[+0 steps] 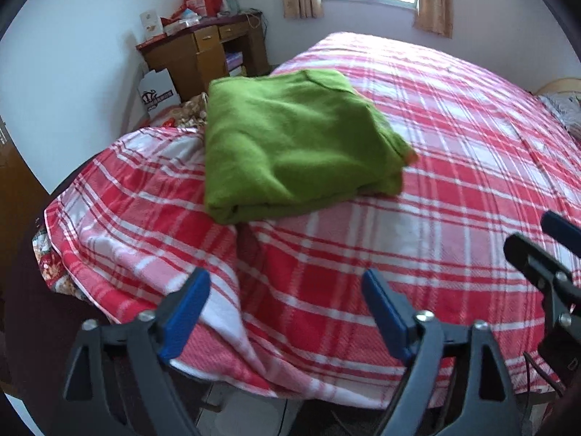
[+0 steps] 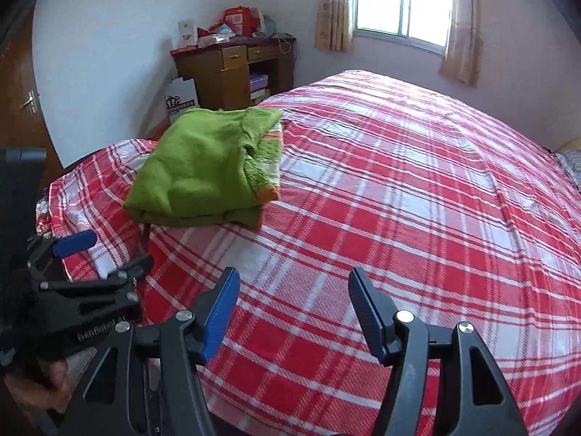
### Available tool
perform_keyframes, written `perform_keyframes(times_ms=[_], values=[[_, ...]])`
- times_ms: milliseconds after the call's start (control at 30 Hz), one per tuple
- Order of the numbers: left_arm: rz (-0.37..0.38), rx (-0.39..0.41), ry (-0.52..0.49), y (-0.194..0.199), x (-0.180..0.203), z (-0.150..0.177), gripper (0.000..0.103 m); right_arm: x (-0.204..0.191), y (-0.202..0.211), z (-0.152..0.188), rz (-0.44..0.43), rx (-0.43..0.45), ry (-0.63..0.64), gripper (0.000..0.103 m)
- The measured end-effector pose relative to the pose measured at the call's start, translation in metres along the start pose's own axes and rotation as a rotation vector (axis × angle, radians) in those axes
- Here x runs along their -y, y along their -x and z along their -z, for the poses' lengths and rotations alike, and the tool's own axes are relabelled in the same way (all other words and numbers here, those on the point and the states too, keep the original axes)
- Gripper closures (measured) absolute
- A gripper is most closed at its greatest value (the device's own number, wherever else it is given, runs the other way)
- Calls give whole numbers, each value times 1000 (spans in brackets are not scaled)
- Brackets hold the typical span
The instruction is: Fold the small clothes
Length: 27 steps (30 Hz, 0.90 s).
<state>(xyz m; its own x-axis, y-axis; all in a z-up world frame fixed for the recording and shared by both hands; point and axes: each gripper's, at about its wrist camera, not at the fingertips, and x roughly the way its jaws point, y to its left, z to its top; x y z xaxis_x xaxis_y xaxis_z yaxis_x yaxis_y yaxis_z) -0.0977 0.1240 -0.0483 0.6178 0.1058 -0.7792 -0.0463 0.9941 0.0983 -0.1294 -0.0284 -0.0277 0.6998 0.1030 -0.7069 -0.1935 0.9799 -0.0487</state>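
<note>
On the red-and-white plaid bed, the folded green fleece garment lies apart from your left tongs and right tongs, both open and empty; folding looks complete, so fetch the next piece.

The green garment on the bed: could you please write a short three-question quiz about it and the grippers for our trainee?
1. True or false: the green garment lies folded on the plaid bedspread.
2. What does the left gripper hold? A) the garment B) nothing C) the bedspread
3. Fill in: the right gripper has its jaws ____.

Key: 1 true; 2 B; 3 open, with nothing between them.
</note>
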Motion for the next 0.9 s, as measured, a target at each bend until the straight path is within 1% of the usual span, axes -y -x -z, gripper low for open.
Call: perform_keyframes(times_ms=[133,200,267,300,333,400,433,467,533,567,733,800,900], values=[[16,-49,-9,-3,11,5,10,6,8,2,40,-12,-8,39],[31,-74,5,-1,12,6,10,7,12,4,50,-18,-8,39],[43,-73,18,6,12,4,10,9,18,5,62,-18,-5,39],[36,-52,18,14,10,0,10,9,22,5,67,-13,-3,39],[14,-12,16,24,8,-4,10,10,27,3,65,-5,-2,39],[-44,64,10,44,2,-12,5,9,37,-3,59,17,-6,39],[-76,105,13,54,-1,-15,0,9,41,-5,56,25,-8,38],[-107,151,22,67,-6,-18,0,7,48,-10,45,42,-7,37],[-154,224,46,87,-16,-24,0,2,58,-17,33,60,3,30],[-168,253,57,96,-22,-27,0,-3,65,-21,27,73,16,25],[-190,355,99,128,-46,-35,0,-25,88,-36,-8,122,57,24],[-183,401,118,141,-53,-37,0,-33,97,-44,-24,142,66,24],[-177,442,136,153,-61,-39,0,-43,111,-55,-44,189,74,24]])
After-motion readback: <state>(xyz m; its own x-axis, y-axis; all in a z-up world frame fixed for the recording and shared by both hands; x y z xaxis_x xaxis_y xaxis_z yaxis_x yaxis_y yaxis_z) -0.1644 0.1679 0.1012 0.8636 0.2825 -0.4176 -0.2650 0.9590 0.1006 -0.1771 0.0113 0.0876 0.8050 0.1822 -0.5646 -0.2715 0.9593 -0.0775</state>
